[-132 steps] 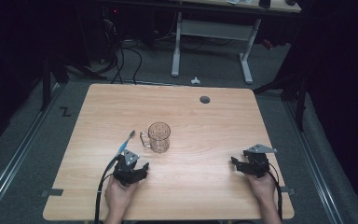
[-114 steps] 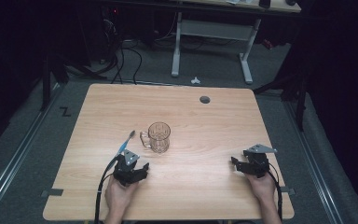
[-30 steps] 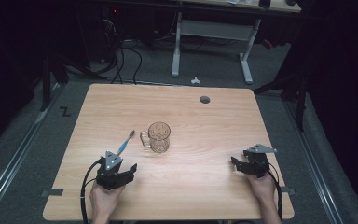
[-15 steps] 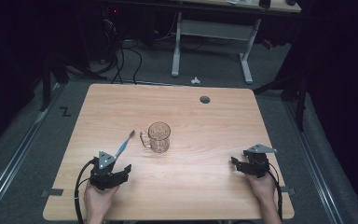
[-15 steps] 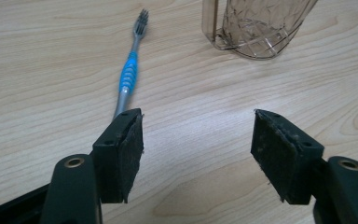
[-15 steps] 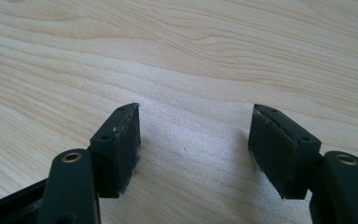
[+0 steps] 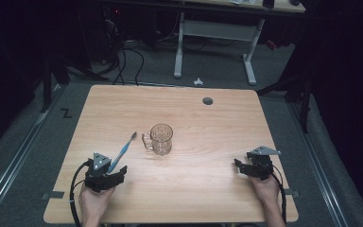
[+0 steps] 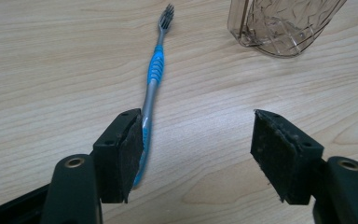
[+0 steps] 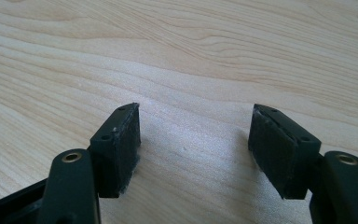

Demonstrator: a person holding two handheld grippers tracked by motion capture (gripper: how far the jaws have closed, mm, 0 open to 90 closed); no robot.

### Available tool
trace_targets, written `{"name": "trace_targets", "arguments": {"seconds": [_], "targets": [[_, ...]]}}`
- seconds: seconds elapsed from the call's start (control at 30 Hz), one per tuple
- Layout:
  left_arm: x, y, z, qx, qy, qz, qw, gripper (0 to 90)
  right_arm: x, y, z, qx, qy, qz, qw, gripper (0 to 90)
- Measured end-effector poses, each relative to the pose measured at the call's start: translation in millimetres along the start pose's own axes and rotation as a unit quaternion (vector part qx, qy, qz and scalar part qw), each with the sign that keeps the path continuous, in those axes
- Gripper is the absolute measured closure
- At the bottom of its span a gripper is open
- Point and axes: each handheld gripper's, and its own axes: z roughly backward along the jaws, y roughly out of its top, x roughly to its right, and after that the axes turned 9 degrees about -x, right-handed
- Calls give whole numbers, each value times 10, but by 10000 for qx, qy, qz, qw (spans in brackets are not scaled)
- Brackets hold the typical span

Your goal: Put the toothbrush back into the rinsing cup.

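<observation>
1. Right now the left gripper (image 8: pixel 198 154) sits low over the desk (image 7: pixel 208 189) with its jaws spread wide and nothing pinched between them; they have just been opening further.
2. Its left pad (image 8: pixel 133 149) stands right against the tail of the toothbrush (image 8: pixel 153 93), whose handle runs along the inner face of that pad rather than through the middle of the gap.
3. To take it well, I'd say the hand should slide sideways until the handle lies centred between the pads, then close across the blue ribbed grip, where it is thickest.
4. Keeping the jaws low and level with the wood matters, since the handle lies flat and thin and could skid out from under a high pinch.
5. Looking at the brush itself: a silver-grey handle with a bright blue rubber grip section, dark bristles at the far end, lying straight on the wood.
6. On the high view the toothbrush (image 7: pixel 123 150) lies towards the near left corner of the desk, slanting away from the left gripper (image 7: pixel 113 171), head aimed at the mug.
7. That clear glass mug (image 7: pixel 161 138) stands upright near the middle of the desk, close to the brush head but apart from it.
8. Over by the near right corner, the right gripper (image 9: pixel 196 149) rests with jaws wide apart over bare wood, holding nothing.
</observation>
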Motion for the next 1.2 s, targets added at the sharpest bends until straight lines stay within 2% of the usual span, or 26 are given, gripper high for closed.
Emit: {"name": "trace_targets", "arguments": {"seconds": [0.4, 0.6, 0.9, 1.1, 1.2], "targets": [[-148, 77, -2, -109, 190, 26, 9998, 335, 0, 0, 0, 0, 0, -1, 10000, 346], [-195, 111, -39, -150, 205, 98, 9996, 334, 0, 0, 0, 1, -1, -1, 10000, 346], [-207, 234, -108, -218, 196, 5, 9996, 338, 0, 0, 0, 1, -1, -1, 10000, 346], [-179, 350, -161, -295, 206, -130, 9993, 337, 0, 0, 0, 2, -4, -3, 10000, 346], [-184, 384, -181, -292, 205, -125, 9993, 337, 0, 0, 0, 1, -4, -4, 10000, 346]]}}
